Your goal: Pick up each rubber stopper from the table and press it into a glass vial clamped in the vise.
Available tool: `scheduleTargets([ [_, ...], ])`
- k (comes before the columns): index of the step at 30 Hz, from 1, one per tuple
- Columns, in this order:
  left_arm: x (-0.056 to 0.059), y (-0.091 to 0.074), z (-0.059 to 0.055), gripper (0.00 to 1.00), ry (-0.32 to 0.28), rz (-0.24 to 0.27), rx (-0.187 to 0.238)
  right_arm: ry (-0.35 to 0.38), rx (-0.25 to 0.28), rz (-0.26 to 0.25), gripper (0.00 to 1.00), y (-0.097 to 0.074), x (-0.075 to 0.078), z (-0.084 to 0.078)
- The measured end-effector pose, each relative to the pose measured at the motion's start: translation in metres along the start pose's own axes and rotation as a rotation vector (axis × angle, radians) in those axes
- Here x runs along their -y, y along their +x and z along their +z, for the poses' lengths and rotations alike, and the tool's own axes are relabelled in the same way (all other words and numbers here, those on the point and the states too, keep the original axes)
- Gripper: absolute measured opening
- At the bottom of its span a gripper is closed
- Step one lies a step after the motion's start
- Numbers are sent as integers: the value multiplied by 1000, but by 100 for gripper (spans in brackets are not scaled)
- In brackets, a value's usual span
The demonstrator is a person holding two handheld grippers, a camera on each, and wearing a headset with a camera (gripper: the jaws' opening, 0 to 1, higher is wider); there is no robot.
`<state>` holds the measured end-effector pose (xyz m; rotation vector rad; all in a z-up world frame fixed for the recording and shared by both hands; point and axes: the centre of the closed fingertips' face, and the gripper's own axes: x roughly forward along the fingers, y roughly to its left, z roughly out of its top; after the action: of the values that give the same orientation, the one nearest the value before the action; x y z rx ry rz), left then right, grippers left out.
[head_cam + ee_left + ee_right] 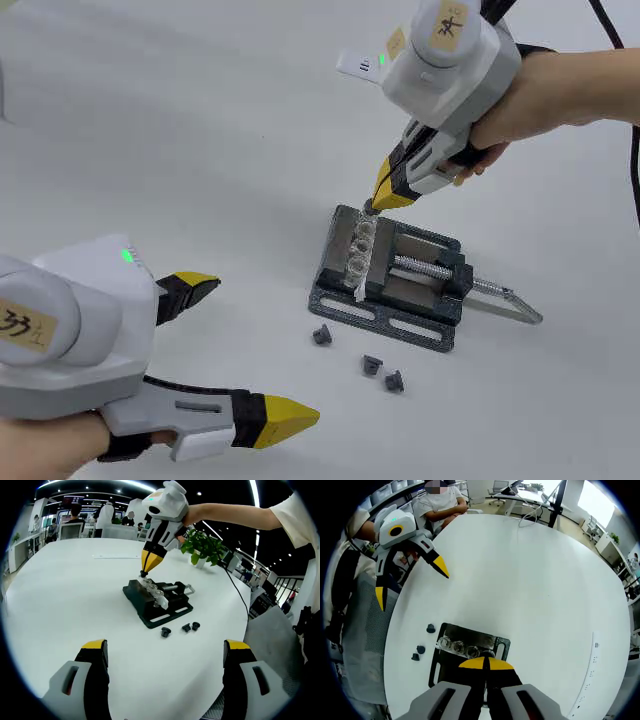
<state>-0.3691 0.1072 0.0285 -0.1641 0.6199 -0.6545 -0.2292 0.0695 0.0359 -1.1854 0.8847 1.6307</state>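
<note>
Right gripper (372, 207): jaws closed, tips at the end vial (365, 235) in the vise (400, 300); anything held between them is hidden. Left gripper (265, 346): released, well apart from three stoppers (372, 365) on the surface (200, 150).

The white surface (180, 140) carries a dark vise (385, 322); three loose rubber stoppers (372, 365) lie just beside its base.
</note>
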Motion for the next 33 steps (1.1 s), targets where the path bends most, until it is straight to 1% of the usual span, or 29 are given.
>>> scheduleTargets([
  [3,-1,3,0,95,-3,-3,-1,0,-21,-1,0,0,2,0],
  [6,-1,5,2,95,-3,-6,0,28,-20,14,0,1,7,1],
  [9,-2,7,4,95,-6,-9,4,31,-25,24,0,2,5,0],
  [13,-3,8,4,95,-8,-13,3,19,-64,39,0,2,5,-1],
  [15,-3,9,4,95,-10,-14,3,31,-59,44,0,2,6,-1],
  [16,-2,9,4,95,-12,-14,4,55,-52,50,0,2,5,-1],
  [18,-2,10,3,95,-15,-15,2,61,-41,52,0,3,14,-2],
  [19,-2,11,2,95,-16,-15,1,73,-39,52,0,4,14,-3],
  [20,-2,11,1,95,-20,-17,-1,62,-39,53,0,6,14,-3],
  [21,-2,12,1,95,-21,-19,0,82,-39,51,0,5,13,-2],
  [22,-2,13,1,95,-22,-20,0,75,-43,50,0,5,12,-2],
  [23,-1,13,1,95,-24,-21,-1,63,-49,49,0,6,12,-1],
  [24,-1,14,1,95,-25,-23,0,68,-54,51,0,6,12,-1],
  [25,0,16,1,95,-25,-25,-1,63,-59,51,0,6,10,-1],
  [26,0,16,1,95,-23,-27,-2,73,-67,48,0,5,9,0],
  [27,1,17,2,95,-22,-28,-2,58,-77,43,0,5,7,0],
  [29,1,18,3,95,-23,-30,1,60,-89,49,0,5,8,0],
  [30,1,18,3,95,-23,-32,1,60,-100,52,0,5,8,1],
  [32,0,18,3,95,-21,-33,0,38,-132,49,0,5,7,1],
  [33,0,19,3,95,-21,-34,0,40,-137,49,0,6,7,2],
])
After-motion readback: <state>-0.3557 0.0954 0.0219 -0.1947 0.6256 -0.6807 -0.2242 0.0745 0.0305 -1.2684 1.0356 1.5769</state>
